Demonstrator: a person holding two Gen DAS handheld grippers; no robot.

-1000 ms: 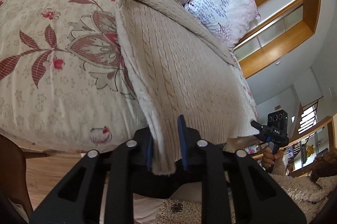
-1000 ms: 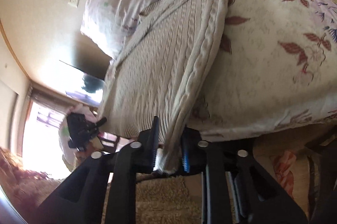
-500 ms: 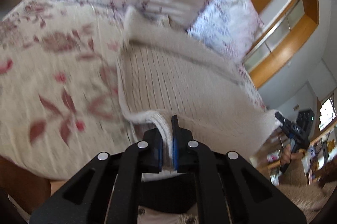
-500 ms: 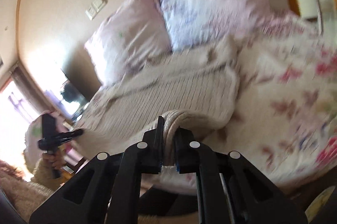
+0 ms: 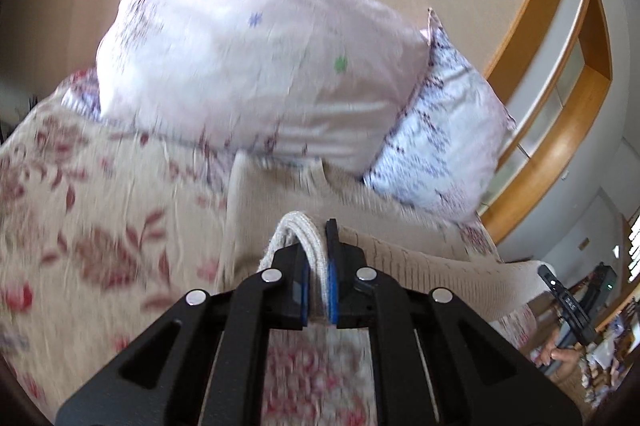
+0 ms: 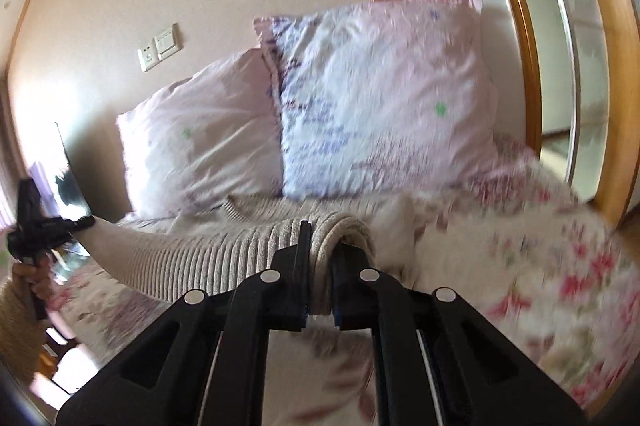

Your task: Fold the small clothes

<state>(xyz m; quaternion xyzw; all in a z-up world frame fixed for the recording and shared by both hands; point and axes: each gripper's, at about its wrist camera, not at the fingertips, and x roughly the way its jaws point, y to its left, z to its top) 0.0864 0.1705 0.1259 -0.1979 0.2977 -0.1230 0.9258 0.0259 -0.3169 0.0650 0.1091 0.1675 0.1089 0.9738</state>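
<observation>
A cream cable-knit sweater (image 5: 420,258) lies on the floral bedspread (image 5: 100,209) below the pillows. My left gripper (image 5: 318,266) is shut on its hem at one corner, the fabric bent over the fingers. My right gripper (image 6: 320,266) is shut on the hem's other corner; the sweater (image 6: 208,254) stretches leftward from it to the left gripper (image 6: 36,222). The lifted hem hangs above the bedspread (image 6: 540,286), doubling over the sweater's upper part. The right gripper also shows at the right edge of the left wrist view (image 5: 568,302).
Two pale pink pillows (image 5: 256,65) (image 6: 376,97) lean against the beige wall at the head of the bed. A wooden-framed panel (image 6: 532,25) stands to the right. Wall switches (image 6: 158,47) sit above the pillows.
Both grippers have carried the sweater's hem from below the bed edge up and forward toward the pillows. The sweater went from hanging stretched to doubling over itself.
</observation>
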